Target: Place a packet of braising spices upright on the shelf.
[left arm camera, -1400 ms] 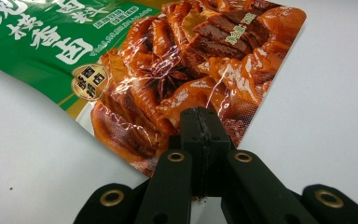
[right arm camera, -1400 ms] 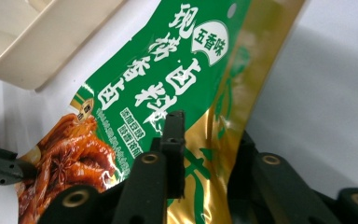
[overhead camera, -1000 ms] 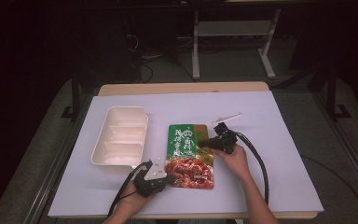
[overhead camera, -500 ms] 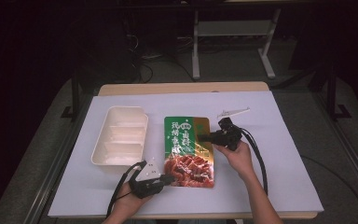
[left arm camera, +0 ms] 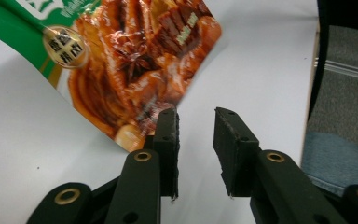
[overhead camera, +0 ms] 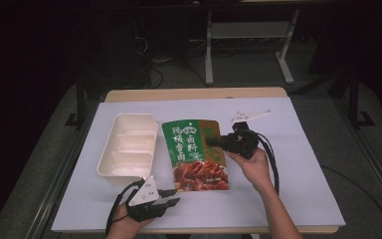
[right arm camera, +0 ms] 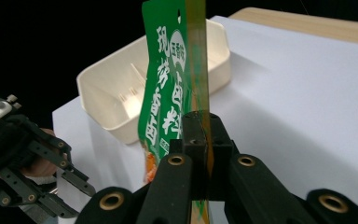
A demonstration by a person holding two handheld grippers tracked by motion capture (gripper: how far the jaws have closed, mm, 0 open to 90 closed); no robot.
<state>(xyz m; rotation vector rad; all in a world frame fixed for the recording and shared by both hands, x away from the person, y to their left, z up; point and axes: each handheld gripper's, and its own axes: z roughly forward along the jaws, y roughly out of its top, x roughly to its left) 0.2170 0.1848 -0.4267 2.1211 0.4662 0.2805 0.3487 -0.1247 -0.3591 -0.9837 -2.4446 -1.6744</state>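
Clamped edge-on in the right tool (overhead camera: 222,142), long seasoning pouch (overhead camera: 195,154) running toward the released left tool (overhead camera: 171,203), nearer its bottom corner.

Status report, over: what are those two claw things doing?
Right gripper shut on sauce pouch edge. Left gripper open, off its corner. White tray beside; nothing blocking.

Brightly lit table, dark surroundings, soft shadows, slight blur.

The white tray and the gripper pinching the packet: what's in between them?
Between the white tray and the right hand-held gripper lies the green sauce packet itself, as the high view shows.
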